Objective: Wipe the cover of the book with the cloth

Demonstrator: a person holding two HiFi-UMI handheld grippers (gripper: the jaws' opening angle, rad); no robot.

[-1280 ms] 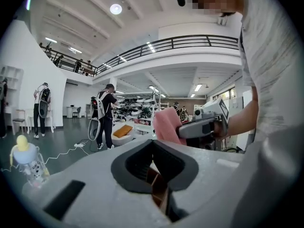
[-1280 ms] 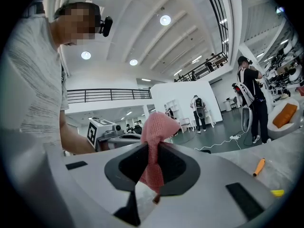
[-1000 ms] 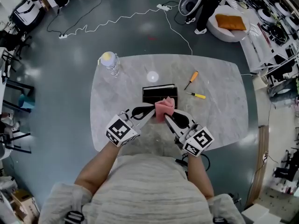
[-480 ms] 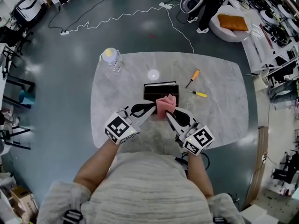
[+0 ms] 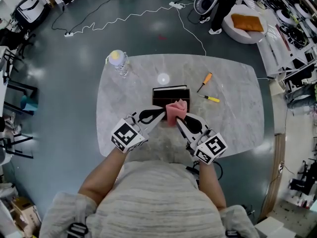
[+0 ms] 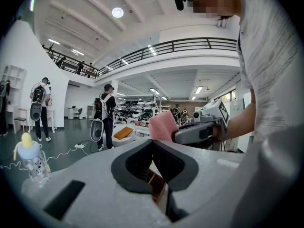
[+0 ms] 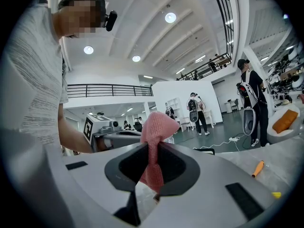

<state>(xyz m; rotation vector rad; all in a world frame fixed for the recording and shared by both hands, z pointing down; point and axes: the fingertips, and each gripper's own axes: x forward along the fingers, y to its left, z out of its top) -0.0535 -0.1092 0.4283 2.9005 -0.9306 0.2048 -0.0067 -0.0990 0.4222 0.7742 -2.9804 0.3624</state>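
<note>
Well off to the left of the left gripper and beyond it, a baby bottle standing upright near the corner of the marble table. Then the left gripper itself, clamped fully shut, jaws meeting at the tips, aimed inward at the near left corner of the black book; cannot tell whether touching it. Just past both gripper tips, lying flat on the table, that book. Between the two grippers, bunched and standing up over the book's near edge, the pink cloth. Pinching its lower part, the right gripper, closed tight on the fabric and angled in from the right. Beyond the right gripper and to its right, well apart from it, an orange-handled screwdriver and, nearer, a yellow-handled screwdriver.
</note>
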